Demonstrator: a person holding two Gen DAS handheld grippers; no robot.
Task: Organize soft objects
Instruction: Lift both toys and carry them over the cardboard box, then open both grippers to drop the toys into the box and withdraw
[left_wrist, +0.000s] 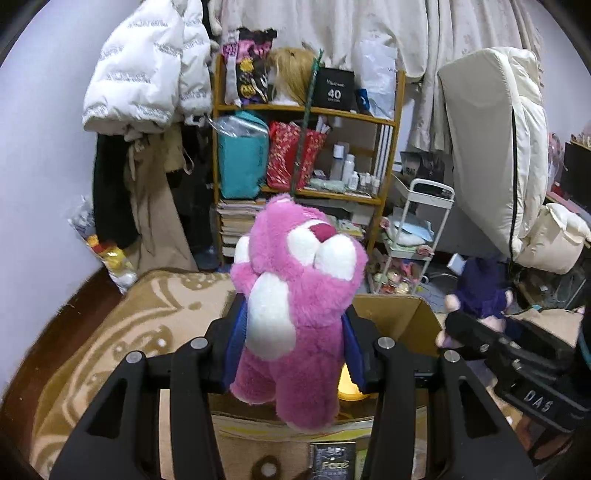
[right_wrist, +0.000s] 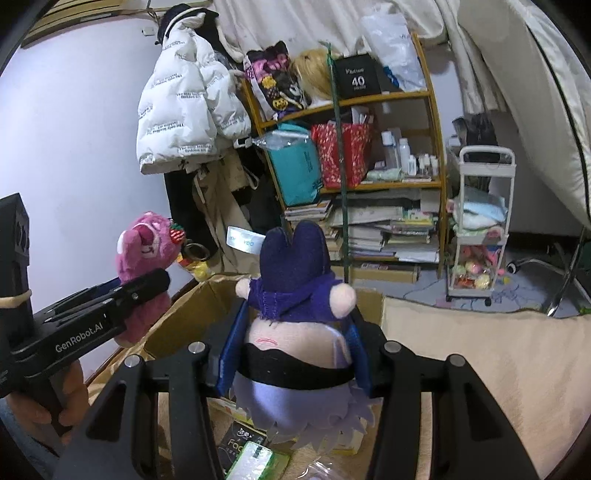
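My left gripper (left_wrist: 293, 332) is shut on a pink plush bear (left_wrist: 295, 295) with a white belly, holding it upright above an open cardboard box (left_wrist: 399, 314). The bear also shows in the right wrist view (right_wrist: 144, 254), at left, held by the left gripper (right_wrist: 125, 299). My right gripper (right_wrist: 291, 354) is shut on a purple-clothed plush doll (right_wrist: 291, 332) with pale hair, also above the box (right_wrist: 192, 306). In the left wrist view the doll (left_wrist: 480, 291) and right gripper (left_wrist: 491, 336) appear at the right.
The box stands on a beige patterned blanket (left_wrist: 147, 317). Inside it lie a dark "Face" packet (right_wrist: 240, 443) and a green packet (right_wrist: 255, 461). Beyond stand a cluttered wooden shelf (left_wrist: 306, 147), a white trolley (right_wrist: 480, 229), hanging coats (left_wrist: 147, 85) and a folded mattress (left_wrist: 491, 147).
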